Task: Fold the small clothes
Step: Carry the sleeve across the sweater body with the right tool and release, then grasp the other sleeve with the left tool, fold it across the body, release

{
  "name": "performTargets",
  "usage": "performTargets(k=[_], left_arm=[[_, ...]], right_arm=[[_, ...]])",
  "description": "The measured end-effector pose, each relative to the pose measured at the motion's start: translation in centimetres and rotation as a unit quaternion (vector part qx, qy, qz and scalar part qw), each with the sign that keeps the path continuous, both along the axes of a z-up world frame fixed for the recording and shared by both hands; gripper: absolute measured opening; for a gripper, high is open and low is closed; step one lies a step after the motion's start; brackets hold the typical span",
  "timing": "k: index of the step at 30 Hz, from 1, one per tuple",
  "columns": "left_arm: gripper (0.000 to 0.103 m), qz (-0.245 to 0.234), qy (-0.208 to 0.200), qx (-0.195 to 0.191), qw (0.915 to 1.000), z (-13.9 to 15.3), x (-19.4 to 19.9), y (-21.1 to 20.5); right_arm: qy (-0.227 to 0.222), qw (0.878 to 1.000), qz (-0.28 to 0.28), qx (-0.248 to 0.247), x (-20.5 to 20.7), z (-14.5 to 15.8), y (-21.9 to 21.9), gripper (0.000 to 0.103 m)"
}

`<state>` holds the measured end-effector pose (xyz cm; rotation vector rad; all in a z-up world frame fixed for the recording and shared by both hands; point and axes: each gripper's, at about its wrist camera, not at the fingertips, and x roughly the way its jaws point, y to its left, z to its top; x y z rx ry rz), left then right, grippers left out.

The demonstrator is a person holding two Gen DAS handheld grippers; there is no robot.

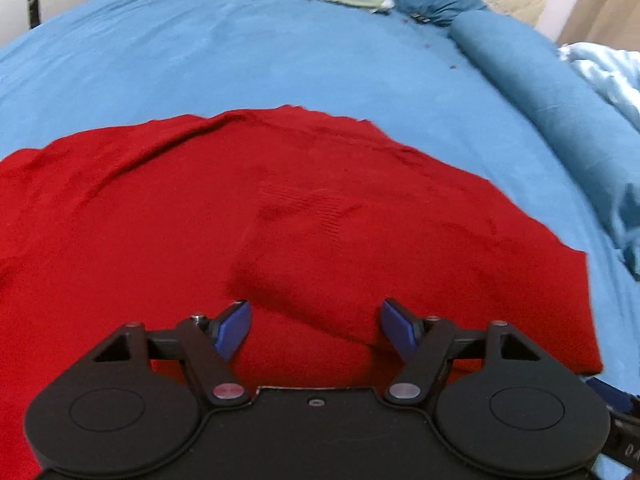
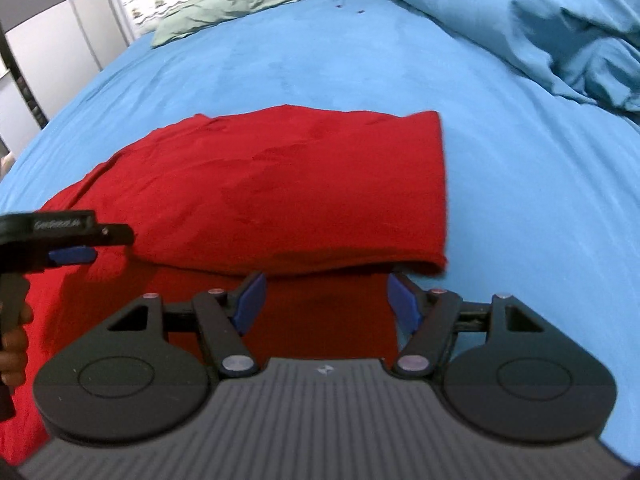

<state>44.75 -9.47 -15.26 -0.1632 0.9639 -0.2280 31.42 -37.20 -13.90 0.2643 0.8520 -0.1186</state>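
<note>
Left gripper point(image 1: 316, 330): standing open at lower centre of the left wrist view, blue pads point(image 1: 234, 330) apart, nothing pinched between them, hovering over the red garment point(image 1: 248, 216). Right gripper point(image 2: 326, 304): also open at lower centre of the right wrist view, pads clear of the cloth, pointing at the near edge of the folded flap.

Red garment: lying on the blue bedsheet point(image 2: 520, 200), filling the middle of both views, one portion folded over onto the rest, with a straight fold edge at right of centre in the right wrist view.

Green cloth point(image 2: 224, 8): lying at top left, well apart. Blue duvet point(image 2: 560, 28): bunching at upper right.
</note>
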Motion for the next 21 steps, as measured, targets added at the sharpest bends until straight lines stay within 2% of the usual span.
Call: performTargets(k=[3, 4, 6, 7, 8, 10, 12, 17, 19, 21], left_arm=[[0.075, 0.0, -0.007, -0.006, 1.0, -0.5, 0.9, -0.3], [0.071, 0.005, -0.011, -0.008, 0.9999, -0.7, 1.2, -0.3], [0.048, 0.019, -0.019, -0.005, 0.9996, -0.6, 1.5, -0.4], [0.028, 0.021, -0.021, -0.001, 0.9996, -0.4, 1.8, -0.5], [0.011, 0.019, -0.022, -0.005, 0.9996, -0.3, 2.3, -0.6], [0.009, 0.017, -0.029, -0.022, 0.9992, 0.6, 2.6, -0.2], [0.009, 0.024, -0.061, -0.021, 0.9977, 2.5, 2.3, 0.4], [0.009, 0.092, -0.139, 0.032, 0.9855, 7.5, 1.4, 4.3], [0.009, 0.115, -0.146, 0.05, 0.9812, 8.2, 1.0, 6.3], [0.009, 0.126, -0.139, 0.057, 0.9806, 7.8, 0.9, 7.7]], right_arm=[[-0.001, 1.0, -0.013, -0.001, -0.2, 0.0, -0.8, 0.086], [-0.001, 1.0, -0.016, -0.003, 0.3, 0.0, -0.6, 0.086], [-0.002, 1.0, -0.022, -0.007, 0.3, -0.1, -0.9, 0.088], [-0.001, 1.0, -0.024, -0.01, 1.0, -0.4, -0.8, 0.088], [0.001, 1.0, -0.026, -0.014, 1.0, -0.5, -0.8, 0.089], [0.006, 0.999, -0.029, -0.024, 1.5, -0.8, -0.5, 0.089], [0.011, 0.999, -0.026, -0.042, 1.8, -1.1, 0.0, 0.089], [0.029, 0.996, -0.009, -0.083, 2.9, -2.0, 1.4, 0.089], [0.037, 0.995, -0.007, -0.09, 3.6, -2.2, 1.8, 0.089], [0.042, 0.994, -0.001, -0.1, 4.6, -2.6, 2.2, 0.091]])
